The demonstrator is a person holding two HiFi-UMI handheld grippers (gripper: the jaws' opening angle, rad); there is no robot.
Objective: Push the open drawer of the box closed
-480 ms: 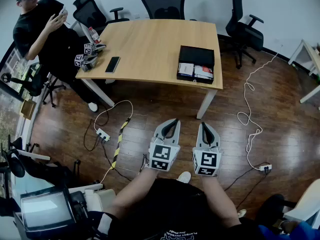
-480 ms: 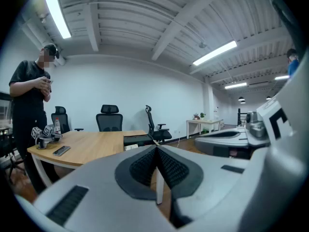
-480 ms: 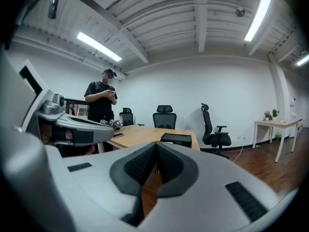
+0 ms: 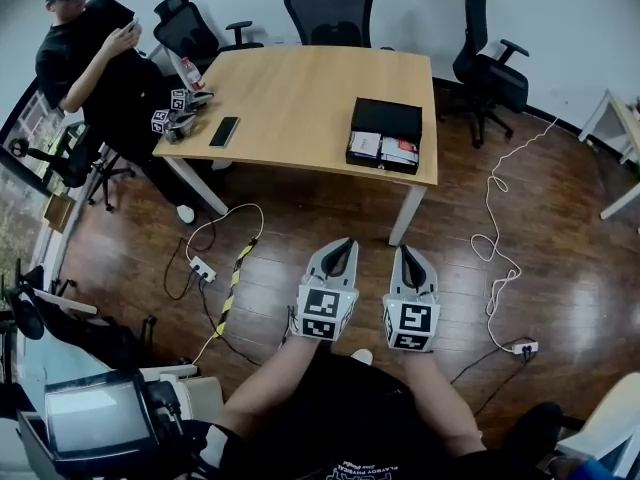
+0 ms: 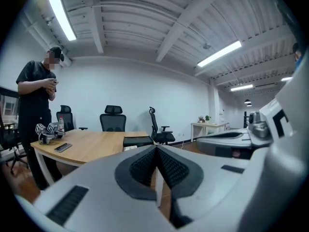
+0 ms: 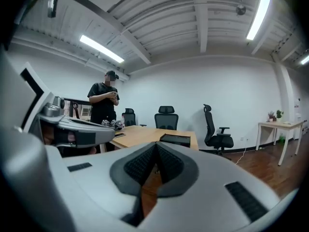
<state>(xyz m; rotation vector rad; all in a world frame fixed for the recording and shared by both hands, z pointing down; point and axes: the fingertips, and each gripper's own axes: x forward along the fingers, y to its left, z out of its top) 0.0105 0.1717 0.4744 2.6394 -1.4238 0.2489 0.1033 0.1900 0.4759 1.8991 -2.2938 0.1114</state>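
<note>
Short of the table (image 4: 300, 98), left tool (image 4: 343, 247) and right tool (image 4: 407, 253) stay clenched, empty — box (image 4: 386, 133) slightly nearer.

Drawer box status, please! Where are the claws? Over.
Left claw, right claw: both shut, empty, over floor short of the table. Drawer of box: open. Nothing seen in the way.

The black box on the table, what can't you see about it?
- Head view: the box is far off, and the things in its open drawer are too small to name.
- Left gripper view: the left gripper covers the box's lower part.
- Right gripper view: the right gripper hides the box's lower edge.
</note>
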